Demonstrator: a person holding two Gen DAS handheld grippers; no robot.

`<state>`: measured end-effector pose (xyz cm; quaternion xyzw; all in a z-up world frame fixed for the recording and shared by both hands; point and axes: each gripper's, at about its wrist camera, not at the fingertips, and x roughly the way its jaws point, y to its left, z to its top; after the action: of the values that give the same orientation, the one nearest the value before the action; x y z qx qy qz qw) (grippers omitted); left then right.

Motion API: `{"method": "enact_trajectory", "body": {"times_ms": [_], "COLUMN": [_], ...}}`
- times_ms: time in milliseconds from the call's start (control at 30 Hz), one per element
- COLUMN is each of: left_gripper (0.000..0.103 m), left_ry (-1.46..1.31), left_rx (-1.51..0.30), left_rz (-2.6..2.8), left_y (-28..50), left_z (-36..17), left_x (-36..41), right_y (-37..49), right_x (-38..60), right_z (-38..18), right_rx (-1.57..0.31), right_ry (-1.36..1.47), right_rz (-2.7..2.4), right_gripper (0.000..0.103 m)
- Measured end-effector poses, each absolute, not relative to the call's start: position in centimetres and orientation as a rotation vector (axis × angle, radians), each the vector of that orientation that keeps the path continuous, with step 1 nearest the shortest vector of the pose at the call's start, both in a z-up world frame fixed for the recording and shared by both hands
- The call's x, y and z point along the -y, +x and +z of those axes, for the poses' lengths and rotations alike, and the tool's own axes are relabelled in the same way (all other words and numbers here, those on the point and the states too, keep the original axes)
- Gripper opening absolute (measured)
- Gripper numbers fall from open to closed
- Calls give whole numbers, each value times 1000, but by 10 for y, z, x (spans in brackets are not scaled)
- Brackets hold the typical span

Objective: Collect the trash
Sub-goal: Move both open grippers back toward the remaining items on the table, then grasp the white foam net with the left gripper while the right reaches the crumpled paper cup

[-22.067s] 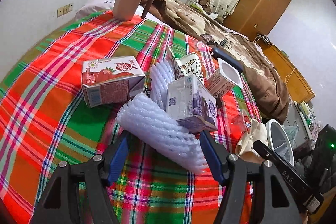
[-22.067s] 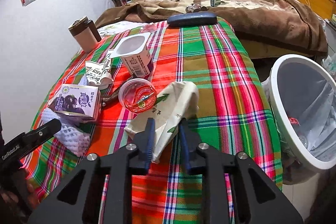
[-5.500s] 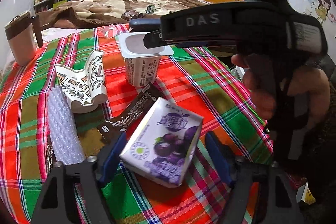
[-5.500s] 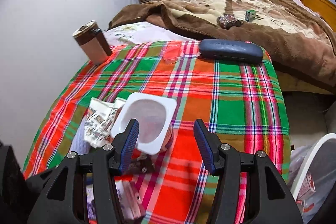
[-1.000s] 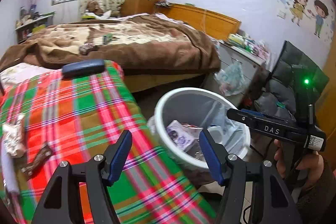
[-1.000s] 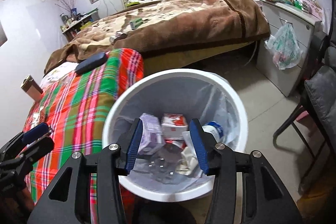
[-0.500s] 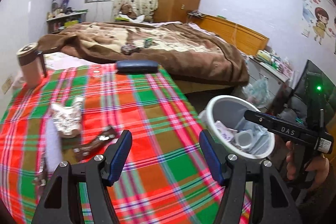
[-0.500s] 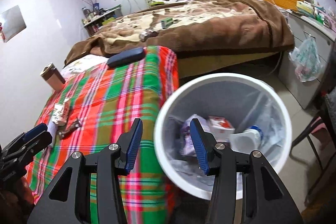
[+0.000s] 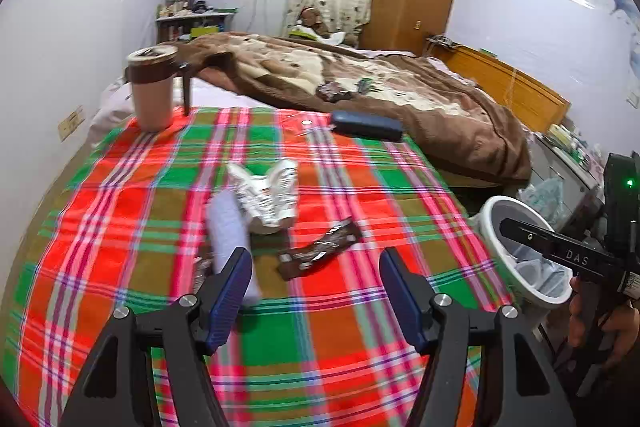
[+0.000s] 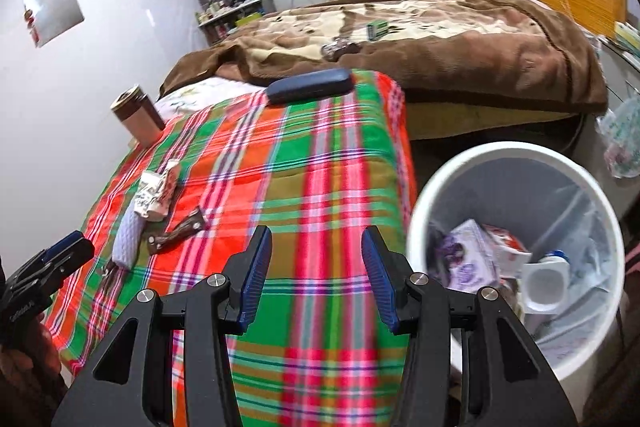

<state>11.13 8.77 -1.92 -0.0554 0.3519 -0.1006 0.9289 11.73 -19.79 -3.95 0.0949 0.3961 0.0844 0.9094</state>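
Trash: three bits lie together on the plaid cloth (image 9: 120, 227) — a foam sleeve (image 9: 230, 227), a crumpled white carton (image 9: 268, 199) touching it, and a brown wrapper (image 9: 320, 253) just beside. The bin (image 10: 516, 155) off the cloth's edge already holds cartons and a white cup, so by my reckoning the job is well past halfway. Left gripper (image 9: 314, 293) hangs over the cloth near the foam, fingers apart, carrying nothing. Right gripper (image 10: 316, 275) sits between cloth and bin, fingers spread, nothing between them either. The mug (image 9: 154, 91) and blue case (image 9: 366, 125) look like keepers.
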Motion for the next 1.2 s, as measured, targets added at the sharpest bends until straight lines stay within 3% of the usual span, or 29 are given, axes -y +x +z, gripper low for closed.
{"method": "enact_trajectory", "body": {"times_ms": [467,867,967,1200], "left_gripper": [66,65,57,57], "left_ry": [-143,-108,-123,-131], "left_rx": [-795,-841,-859,-877], "left_rz": [-147,-166,-172,-185], "left_y": [137,168,174,184], "left_z": [-47,-62,-66,-68], "left_x": [-132,-123,-125,-128], "right_y": [143,176,186,204], "right_x": [144,106,96,71], "right_z": [-47,-49,-49,-51], "right_rx": [-855,-861,-865,-885], "right_ry": [138,124,119,146], "right_rz": [257,319,342,432], "right_gripper": [48,48,48,48]}}
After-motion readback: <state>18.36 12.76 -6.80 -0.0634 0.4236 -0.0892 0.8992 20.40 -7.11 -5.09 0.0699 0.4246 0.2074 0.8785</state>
